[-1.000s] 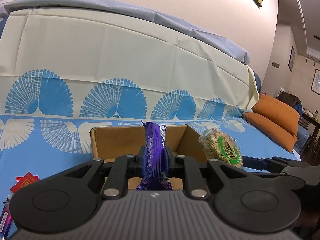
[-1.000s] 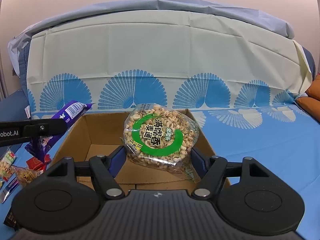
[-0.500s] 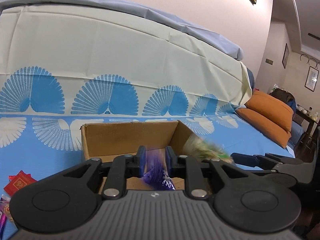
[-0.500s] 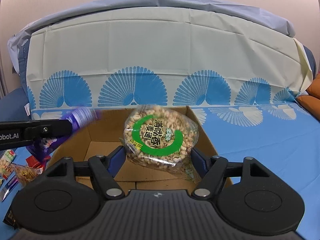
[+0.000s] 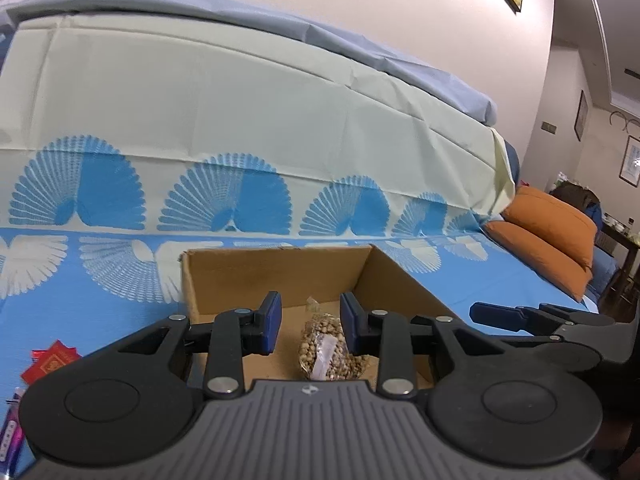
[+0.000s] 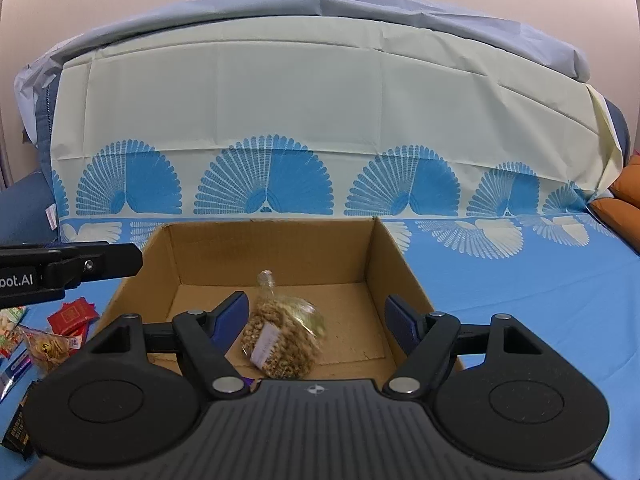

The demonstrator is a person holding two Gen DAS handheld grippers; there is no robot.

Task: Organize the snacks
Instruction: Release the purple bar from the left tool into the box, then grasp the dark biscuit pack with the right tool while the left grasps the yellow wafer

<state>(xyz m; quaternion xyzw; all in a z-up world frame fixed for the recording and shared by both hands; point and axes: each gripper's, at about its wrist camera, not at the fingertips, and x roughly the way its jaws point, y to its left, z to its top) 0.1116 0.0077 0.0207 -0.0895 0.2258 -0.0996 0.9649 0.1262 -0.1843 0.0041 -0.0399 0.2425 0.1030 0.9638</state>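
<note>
Blue fan-patterned cloth [image 6: 520, 280] covers the surface where, at the far left of the right wrist view, loose snack packets [image 6: 44, 344] wait beside the cardboard box [image 6: 400, 264] at centre frame. Over that box the left hand-held gripper [image 5: 307, 322] has just been opening and now stands narrowly parted with nothing between its pads, while the right hand-held gripper [image 6: 316, 318] stands wide and empty, the bag of nuts [image 6: 282, 338] lying on the box floor below it. My advice is to lift both clear of the box walls before swinging left for the next packet.
</note>
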